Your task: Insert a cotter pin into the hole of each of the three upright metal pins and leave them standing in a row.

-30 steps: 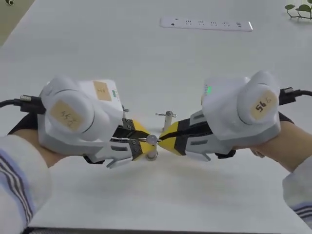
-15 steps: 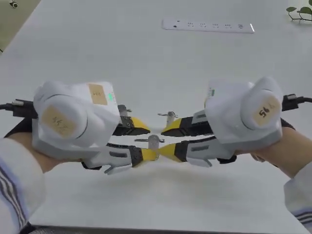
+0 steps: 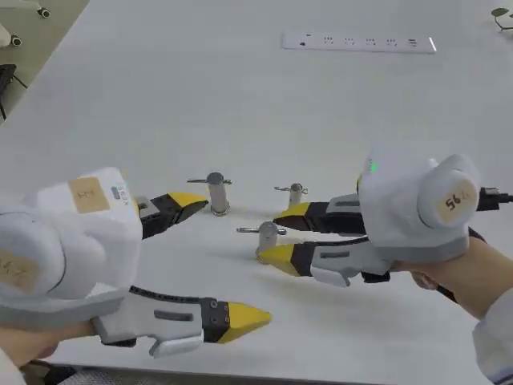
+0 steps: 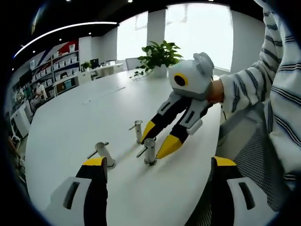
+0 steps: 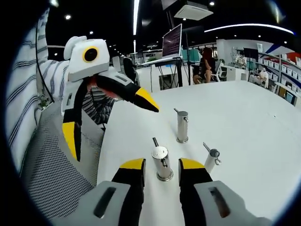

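Your right gripper brackets the nearest pin, jaws apart; left gripper gapes wide beside it. A power strip lies beyond that pin; right gripper view adds a person.

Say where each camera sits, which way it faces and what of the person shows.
Head view: on the headset, down at the workbench; left tool, right tool, a hand show.
Left gripper view: on the left tool, facing the right tool; striped sleeve.
Right gripper view: on the right tool, facing the left tool, jaws astride one pin.
All share the three pins.
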Demonstrator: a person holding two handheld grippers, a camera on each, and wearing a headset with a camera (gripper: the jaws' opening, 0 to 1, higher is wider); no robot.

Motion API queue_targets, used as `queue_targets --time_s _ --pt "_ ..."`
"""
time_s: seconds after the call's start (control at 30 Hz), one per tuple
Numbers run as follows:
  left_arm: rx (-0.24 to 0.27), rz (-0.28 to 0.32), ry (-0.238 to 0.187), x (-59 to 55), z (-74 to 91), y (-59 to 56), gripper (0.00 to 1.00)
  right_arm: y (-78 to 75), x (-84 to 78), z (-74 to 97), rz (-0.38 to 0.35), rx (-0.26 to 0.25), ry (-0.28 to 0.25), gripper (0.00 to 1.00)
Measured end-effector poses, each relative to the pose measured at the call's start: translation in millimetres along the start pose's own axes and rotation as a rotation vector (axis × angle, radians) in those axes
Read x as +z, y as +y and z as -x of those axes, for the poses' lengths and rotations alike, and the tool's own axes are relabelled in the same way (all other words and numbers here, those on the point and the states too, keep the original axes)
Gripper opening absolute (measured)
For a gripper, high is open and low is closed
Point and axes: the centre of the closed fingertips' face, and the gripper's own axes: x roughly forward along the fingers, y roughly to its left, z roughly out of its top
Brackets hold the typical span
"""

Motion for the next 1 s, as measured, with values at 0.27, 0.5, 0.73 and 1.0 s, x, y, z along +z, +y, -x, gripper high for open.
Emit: queue_targets --time_s 0.27,0.5,0.73,1.0 --pt "0.032 0.179 -0.076 0.5 3.9 -2.8 0.99 1.6 -4.3 -10.3 -0.013 0.025 -0.030 0.25" --pt "0.049 0.187 -0.048 -7.5 4.5 -2.8 0.99 -4.1 -5.0 -11.7 -0.070 0.009 -0.080 0.20" --pt "0.035 0.196 -0.036 -10.9 3.8 -8.0 0.99 1.7 -4.8 -12.4 -0.057 0.042 -0.125 0.11" --pt "0.045 0.196 -0.022 -14.2 6.3 -5.5 0.99 5.5 -3.8 -10.5 0.011 0.049 -0.142 0.10"
